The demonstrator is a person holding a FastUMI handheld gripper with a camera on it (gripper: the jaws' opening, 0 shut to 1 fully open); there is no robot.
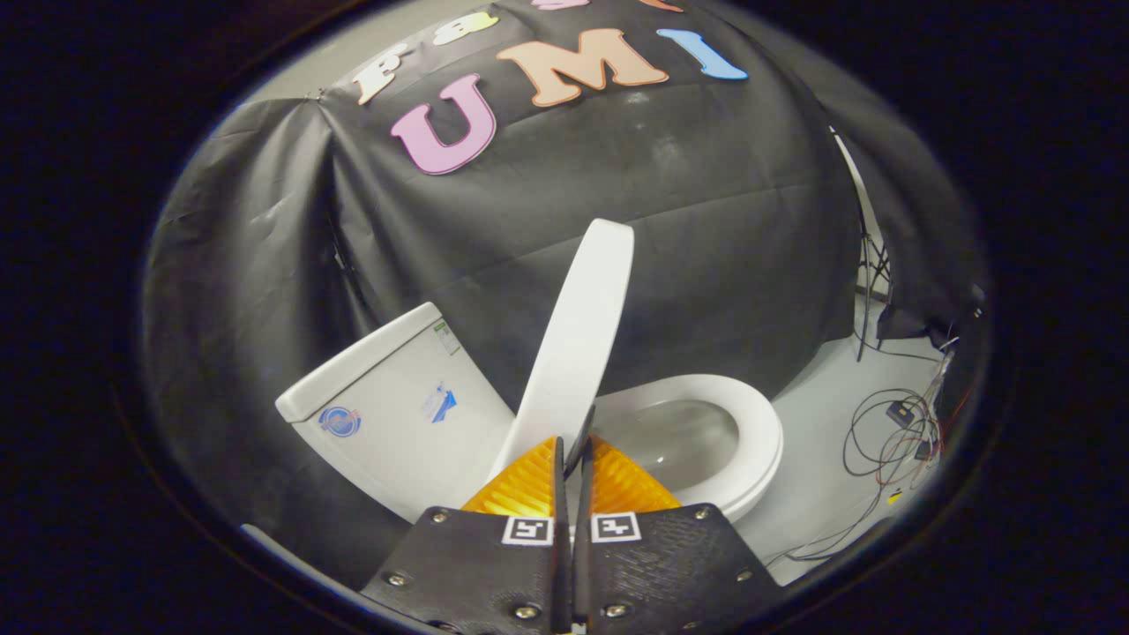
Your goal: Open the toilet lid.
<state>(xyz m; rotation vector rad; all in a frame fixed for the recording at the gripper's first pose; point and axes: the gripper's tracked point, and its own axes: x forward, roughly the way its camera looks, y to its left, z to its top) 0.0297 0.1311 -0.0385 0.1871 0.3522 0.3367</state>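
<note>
Gripper [573, 459] fingers pinched closed on the toilet lid [578, 335] edge, holding it raised near upright above the seat [750, 423], tank [388, 414] beside.

A smooth, glossy toilet lid [578, 335], seemingly plastic, rises edge-on just ahead of the gripper [573, 459], whose ribbed pads [520, 485] are drawn nearly together beside its lower edge, on matt, textured housing with bright metal screws [527, 610]. Glazed-looking ceramic tank [397, 414] and shiny seat [750, 423] flank the fingers. Beyond hangs creased, matt black cloth [706, 220].
</note>
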